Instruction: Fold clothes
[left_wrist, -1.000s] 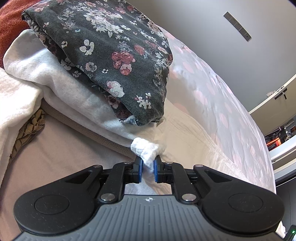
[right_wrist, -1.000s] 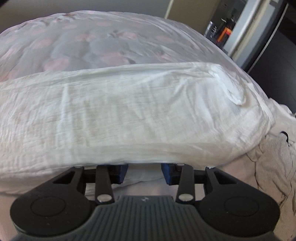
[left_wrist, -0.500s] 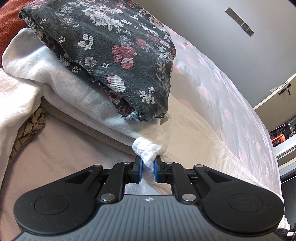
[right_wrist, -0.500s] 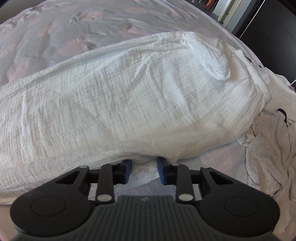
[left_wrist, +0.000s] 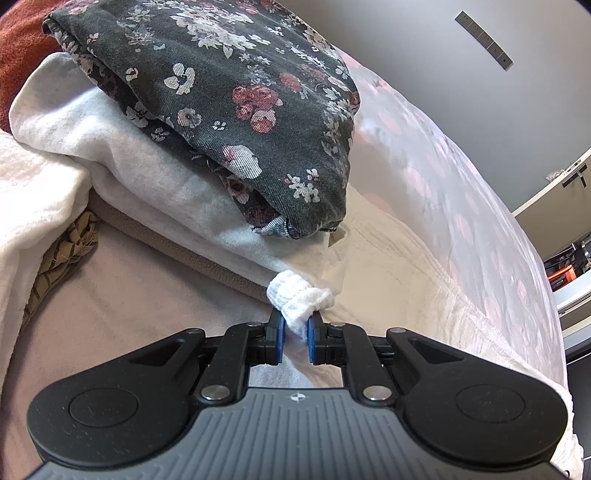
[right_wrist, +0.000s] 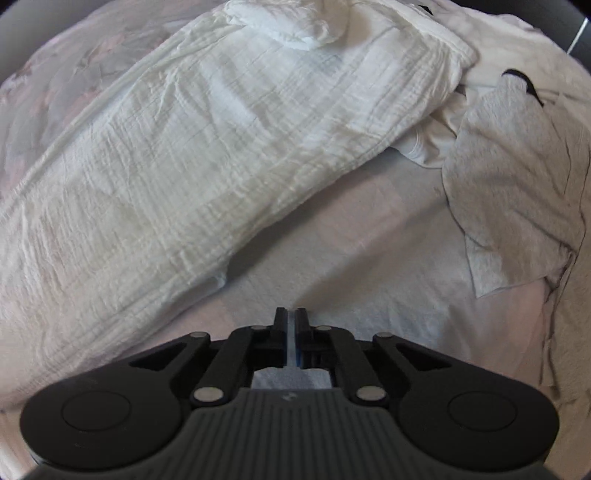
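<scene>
Both tools angled downward
Left tool (left_wrist: 295, 334) pinches a white cloth corner (left_wrist: 299, 299); right tool (right_wrist: 290, 325) has just closed, empty.

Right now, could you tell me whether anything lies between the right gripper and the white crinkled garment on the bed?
Nothing visible does: only bare bedsheet separates the shut, empty right gripper from the white crinkled garment, up and to its left.

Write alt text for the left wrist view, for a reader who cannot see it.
The left gripper is shut on a bunched white cloth corner on a bed. Behind it sits a stack of folded clothes: a dark floral garment on top of a white fleecy one.
</scene>
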